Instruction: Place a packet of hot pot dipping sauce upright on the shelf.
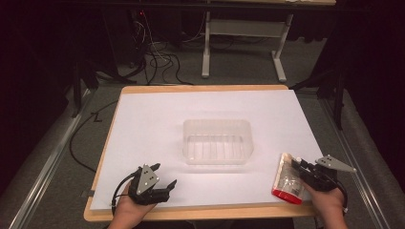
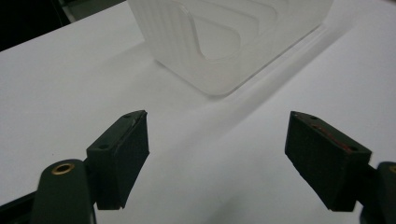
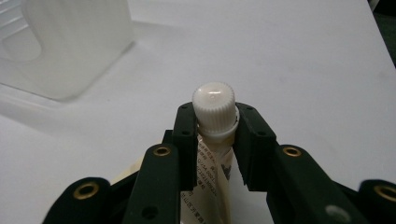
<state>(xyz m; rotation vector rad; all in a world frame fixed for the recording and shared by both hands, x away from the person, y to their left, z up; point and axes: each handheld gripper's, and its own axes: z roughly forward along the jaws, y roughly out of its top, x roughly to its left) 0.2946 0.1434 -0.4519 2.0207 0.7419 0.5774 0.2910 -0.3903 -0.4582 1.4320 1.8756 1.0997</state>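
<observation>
A cream tube (image 1: 288, 180) with a red end lies near the table's front right corner, its white ribbed cap (image 3: 213, 105) pointing away from the person. My right gripper (image 3: 215, 122) is shut on the tube's neck just below the cap; in the high view this gripper (image 1: 300, 168) sits at the tube's right side. A clear plastic container (image 1: 216, 123) stands empty at the table's middle. My left gripper (image 1: 165, 175) rests near the front left edge, open and empty (image 2: 217, 158), pointing at the container's corner (image 2: 219, 56).
A white sheet (image 1: 157, 119) covers the wooden table. The container's corner (image 3: 70, 42) stands to the upper left of the held tube. Beyond the table's far edge are cables (image 1: 157, 57) on the floor and a white desk frame (image 1: 243, 28).
</observation>
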